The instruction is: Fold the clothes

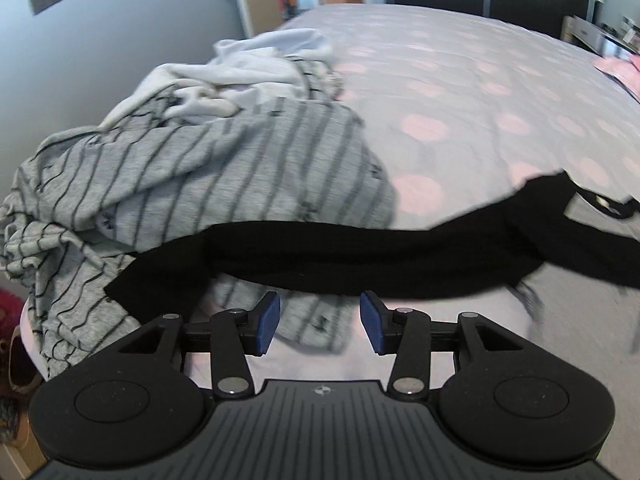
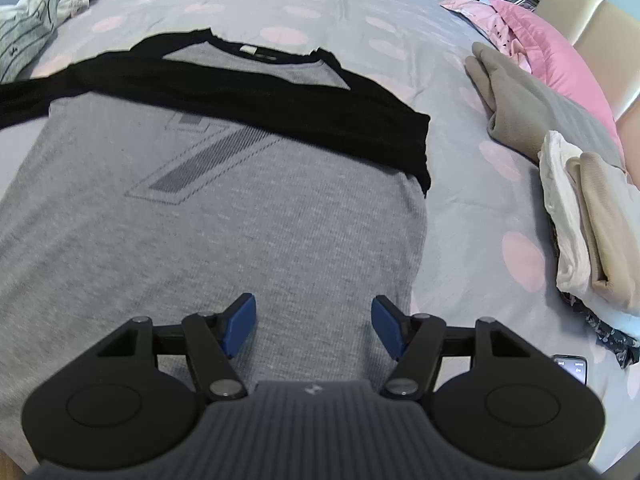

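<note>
Grey knit T-shirt with black raglan sleeves [image 2: 224, 208] spread flat on the dotted bedspread [image 2: 460, 208], both sleeves laid across its chest for folding; left gripper [image 1: 320, 322] and right gripper [image 2: 313, 328] hover released, grasping nothing.

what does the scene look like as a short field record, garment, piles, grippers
garment: grey shirt with black sleeves, spread flat, sleeves folded across chest
unfolded pile: grey striped clothes
folded stack: beige and white clothes
surface: grey bedspread with pink dots
left gripper: open, empty
right gripper: open, empty, over shirt
</note>
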A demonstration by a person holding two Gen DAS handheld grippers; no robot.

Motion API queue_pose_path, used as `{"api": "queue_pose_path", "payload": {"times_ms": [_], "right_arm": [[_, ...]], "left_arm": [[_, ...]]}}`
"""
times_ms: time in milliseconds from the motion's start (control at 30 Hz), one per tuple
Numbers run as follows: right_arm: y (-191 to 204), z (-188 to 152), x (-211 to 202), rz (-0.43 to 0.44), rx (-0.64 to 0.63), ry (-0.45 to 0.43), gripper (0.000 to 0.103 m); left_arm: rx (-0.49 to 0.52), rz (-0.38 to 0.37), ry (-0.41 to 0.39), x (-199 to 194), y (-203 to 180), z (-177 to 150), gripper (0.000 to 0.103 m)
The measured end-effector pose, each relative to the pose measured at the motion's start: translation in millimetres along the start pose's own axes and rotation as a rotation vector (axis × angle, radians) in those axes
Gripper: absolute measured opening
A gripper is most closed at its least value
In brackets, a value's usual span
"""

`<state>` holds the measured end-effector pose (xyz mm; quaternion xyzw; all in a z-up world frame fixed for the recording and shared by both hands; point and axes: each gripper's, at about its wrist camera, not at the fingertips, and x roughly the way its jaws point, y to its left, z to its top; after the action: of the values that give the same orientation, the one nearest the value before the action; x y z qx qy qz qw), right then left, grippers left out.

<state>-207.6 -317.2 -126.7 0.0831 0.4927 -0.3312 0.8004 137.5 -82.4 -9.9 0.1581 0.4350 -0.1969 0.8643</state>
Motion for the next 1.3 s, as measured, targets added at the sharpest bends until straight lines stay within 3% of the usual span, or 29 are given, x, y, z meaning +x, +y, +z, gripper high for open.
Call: {"api": "queue_pose_path", "payload": {"times_ms": [200, 433, 567, 800, 1000, 1033, 1067, 1133, 1300], "right_arm": [[-8.0, 6.1, 9.1, -0.031, 0.031, 0.021, 0.068], [-13.0, 13.5, 14.2, -0.013, 0.083, 0.042, 0.069], [-6.2, 14.2, 14.0, 0.004, 0.061, 0.042, 0.069], [-0.2, 16.7, 14.8, 0.02, 0.042, 0.042, 0.069], [4.2, 16.3, 15.7, 0.025, 0.023, 0.044, 0.069], [5.1, 15.6, 15.6, 0.025, 0.018, 0.044, 0.069], [6.1, 14.8, 15.5, 0.025, 0.012, 0.043, 0.069], [7.1, 13.2, 14.7, 0.027, 0.004, 0.044, 0.069], [7.5, 9.5, 12.2, 0.031, -0.01, 0.044, 0.069]], "left_arm": [[-0.099, -0.015, 0.023, 13.2, 16.2, 5.9, 0.042], [-0.237, -0.016, -0.02, 13.3, 43.0, 13.1, 0.044], [-0.278, 0.035, -0.05, 18.9, 59.2, 16.3, 0.044], [-0.326, 0.126, -0.02, 39.0, 83.9, 20.1, 0.044], [-0.259, 0.208, -0.033, 59.5, 87.1, 25.6, 0.044], [-0.242, 0.215, -0.025, 63.0, 85.6, 26.2, 0.04], [-0.232, 0.218, -0.008, 66.0, 84.3, 26.4, 0.023], [-0.227, 0.24, 0.043, 69.9, 81.1, 25.6, 0.007], [-0.179, 0.244, 0.016, 49.2, 57.9, 21.9, 0.004]]}}
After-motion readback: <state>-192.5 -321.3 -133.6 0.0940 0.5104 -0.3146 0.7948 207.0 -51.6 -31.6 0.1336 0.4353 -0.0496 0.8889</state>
